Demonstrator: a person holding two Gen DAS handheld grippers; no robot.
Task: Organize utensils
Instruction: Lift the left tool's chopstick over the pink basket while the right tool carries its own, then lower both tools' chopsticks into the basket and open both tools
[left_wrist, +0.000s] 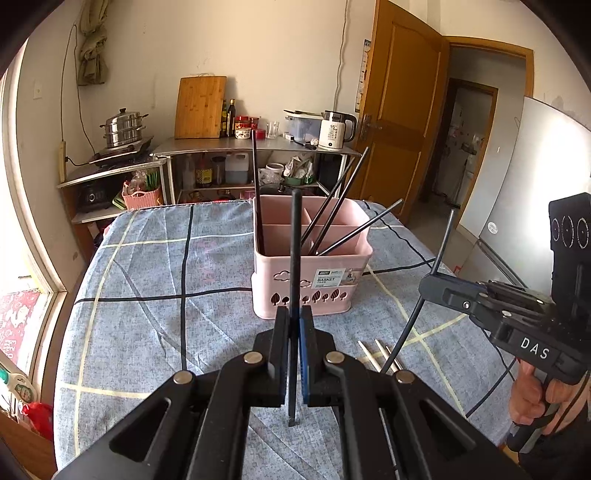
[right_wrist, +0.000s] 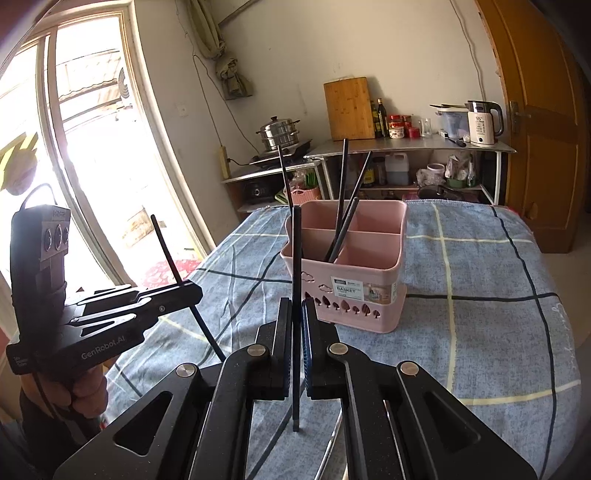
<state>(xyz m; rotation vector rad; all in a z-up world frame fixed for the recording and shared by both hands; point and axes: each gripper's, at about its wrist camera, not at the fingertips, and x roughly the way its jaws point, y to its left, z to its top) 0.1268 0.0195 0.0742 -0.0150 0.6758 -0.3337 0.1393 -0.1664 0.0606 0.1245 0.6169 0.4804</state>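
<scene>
A pink divided basket (left_wrist: 343, 291) stands mid-table; it also shows in the right wrist view (right_wrist: 373, 266). Several black chopsticks (left_wrist: 332, 206) lean in its compartments. My left gripper (left_wrist: 294, 317) is shut on a black chopstick (left_wrist: 294, 251), held upright in front of the basket. My right gripper (right_wrist: 296, 310) is shut on another black chopstick (right_wrist: 296, 258), also upright, near the basket's left front corner. The right gripper also shows in the left wrist view (left_wrist: 428, 284), to the basket's right. The left gripper shows in the right wrist view (right_wrist: 192, 291), to the basket's left.
The table has a blue checked cloth (left_wrist: 147, 280). Silver chopstick tips (left_wrist: 373, 354) lie on it near my left gripper. Behind stand a steel shelf (left_wrist: 258, 147) with kettle, cutting board and bottles, a steamer pot (left_wrist: 122, 129), and a wooden door (left_wrist: 399, 110).
</scene>
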